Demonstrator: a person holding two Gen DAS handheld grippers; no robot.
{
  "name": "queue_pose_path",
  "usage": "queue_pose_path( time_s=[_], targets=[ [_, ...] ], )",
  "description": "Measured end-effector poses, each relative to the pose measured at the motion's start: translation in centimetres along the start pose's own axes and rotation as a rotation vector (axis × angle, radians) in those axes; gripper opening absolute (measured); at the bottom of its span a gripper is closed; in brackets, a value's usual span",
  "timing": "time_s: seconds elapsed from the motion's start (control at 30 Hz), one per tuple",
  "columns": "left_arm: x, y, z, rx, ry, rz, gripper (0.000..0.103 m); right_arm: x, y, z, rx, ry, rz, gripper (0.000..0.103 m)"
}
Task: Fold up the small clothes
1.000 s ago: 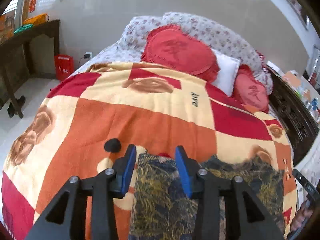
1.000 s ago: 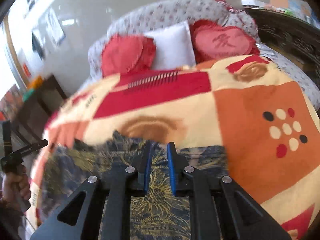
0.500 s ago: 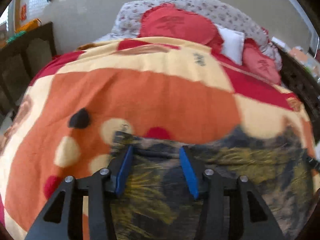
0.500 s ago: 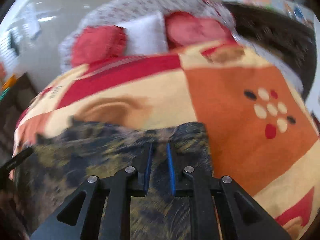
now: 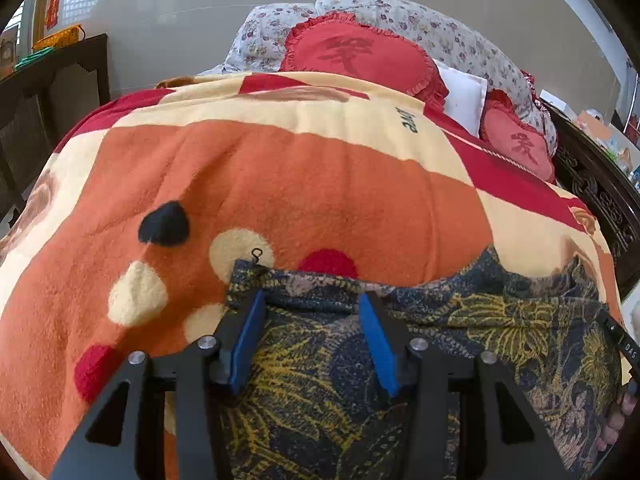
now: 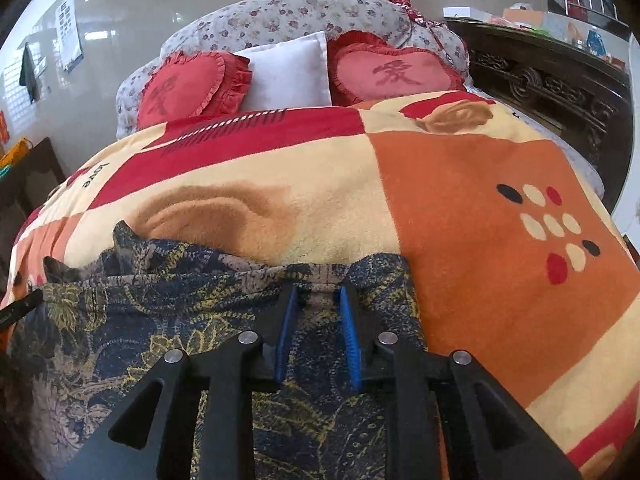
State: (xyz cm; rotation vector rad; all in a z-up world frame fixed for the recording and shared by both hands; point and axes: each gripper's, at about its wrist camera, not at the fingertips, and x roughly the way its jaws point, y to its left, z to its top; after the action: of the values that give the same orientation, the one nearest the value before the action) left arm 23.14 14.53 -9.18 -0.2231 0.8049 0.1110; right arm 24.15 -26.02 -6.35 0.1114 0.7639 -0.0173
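A dark navy garment with yellow leaf print (image 5: 500,320) lies spread on the orange, cream and red blanket (image 5: 320,180). My left gripper (image 5: 312,296) stands open low over the garment's far left corner, and the cloth lies beneath its blue pads, not pinched. My right gripper (image 6: 318,290) sits at the garment's (image 6: 160,320) far right corner. Its jaws are opening, and the hem shows in the narrow gap between the pads. A hand (image 5: 612,432) shows at the right edge of the left wrist view.
Two red heart cushions (image 6: 192,88) (image 6: 392,72) and a white pillow (image 6: 288,76) lean on floral pillows at the bed's head. A dark carved wooden frame (image 6: 552,88) runs along the right. A dark table (image 5: 52,92) stands on the left.
Both grippers have come down to the blanket with the garment, which now lies flat. The right jaws have parted from nearly shut. The left jaws stand a little wider.
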Motion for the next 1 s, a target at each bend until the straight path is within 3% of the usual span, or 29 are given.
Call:
queue_pose_path(
  time_s=[0.07, 0.43, 1.0],
  targets=[
    [-0.1, 0.0, 0.0, 0.003, 0.000, 0.004, 0.053, -0.2, 0.3, -0.1, -0.012, -0.009, -0.037, 0.044],
    [0.0, 0.0, 0.0, 0.003, 0.001, 0.003, 0.054, -0.3, 2.2, -0.3, -0.099, -0.037, -0.174, 0.048],
    [-0.1, 0.1, 0.0, 0.002, 0.000, 0.001, 0.053, -0.3, 2.4, -0.3, -0.096, -0.039, -0.181, 0.048]
  ],
)
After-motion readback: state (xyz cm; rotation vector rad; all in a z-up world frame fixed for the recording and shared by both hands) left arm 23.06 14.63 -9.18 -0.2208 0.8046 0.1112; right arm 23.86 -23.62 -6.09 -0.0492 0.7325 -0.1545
